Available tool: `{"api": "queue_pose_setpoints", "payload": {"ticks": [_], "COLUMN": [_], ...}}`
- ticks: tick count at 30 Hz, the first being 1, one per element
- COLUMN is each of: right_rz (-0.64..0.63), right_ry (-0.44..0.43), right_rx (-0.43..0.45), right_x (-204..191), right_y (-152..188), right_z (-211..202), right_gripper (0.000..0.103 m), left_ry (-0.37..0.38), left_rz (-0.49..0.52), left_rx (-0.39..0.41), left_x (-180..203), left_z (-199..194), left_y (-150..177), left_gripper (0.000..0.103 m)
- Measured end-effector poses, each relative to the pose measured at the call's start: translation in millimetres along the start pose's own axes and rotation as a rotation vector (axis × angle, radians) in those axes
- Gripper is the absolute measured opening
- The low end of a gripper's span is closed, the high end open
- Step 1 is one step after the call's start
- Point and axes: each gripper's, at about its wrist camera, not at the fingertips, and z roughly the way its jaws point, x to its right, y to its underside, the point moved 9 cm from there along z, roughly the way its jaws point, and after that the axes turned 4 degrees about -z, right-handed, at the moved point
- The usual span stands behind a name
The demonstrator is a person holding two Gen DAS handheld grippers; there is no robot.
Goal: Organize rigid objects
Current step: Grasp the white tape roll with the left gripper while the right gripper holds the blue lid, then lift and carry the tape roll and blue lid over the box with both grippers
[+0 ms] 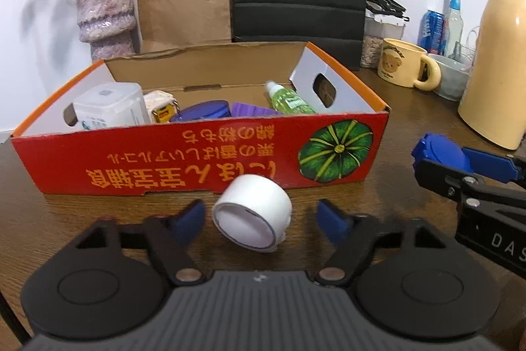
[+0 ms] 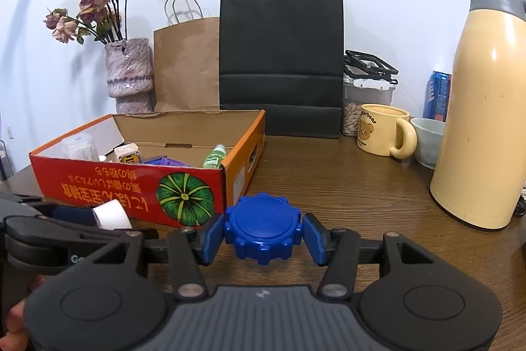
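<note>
**Tape Roll Between Spread Pads, Blue Cap Clamped**

Nearest my left camera sits the white tape roll (image 1: 252, 212), lying tilted on the table (image 1: 411, 107) between the blue pads of my left gripper (image 1: 261, 217). Its pads stand apart from the roll on both sides, gaps showing, so nothing is clamped. Just behind the roll is the red cardboard box (image 1: 197, 160) with a pumpkin picture on its front wall; inside I see a white container (image 1: 108, 107), a green bottle (image 1: 287, 99) and purple pieces (image 1: 253, 111).

My right gripper (image 2: 263, 234) is clamped on a blue ridged cap (image 2: 263, 227), both pads pressing its rim, above the table near the box's right corner. A bear mug (image 2: 383, 130) and a cream thermos (image 2: 480, 107) stand well apart at the right.
</note>
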Motion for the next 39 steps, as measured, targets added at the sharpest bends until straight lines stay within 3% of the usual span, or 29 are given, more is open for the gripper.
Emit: {"api": "queue_pose_setpoints", "payload": {"ticks": [1,2,25,39], "right_rz": [0.000,0.000,-0.017,-0.023], "right_ry": [0.001,0.002,0.040,0.035], "right_rx": [0.000,0.001,0.068,0.102], "right_x": [0,0,-12,-39], "right_y": [0,0,-5,-15], "right_z": [0,0,-15,-20], "right_gripper": [0.051,0.051,0.051,0.051], "left_ry": [0.008,0.018,0.010,-0.005], "left_rz": [0.000,-0.001,0.001,-0.032], "left_rx": [-0.004,-0.007,0.069,0.119], "left_x": [1,1,-6,-35], "left_z": [0,0,-24,-43], "left_y": [1,1,-3,-9], "left_gripper": [0.054,0.050,0.050,0.050]}}
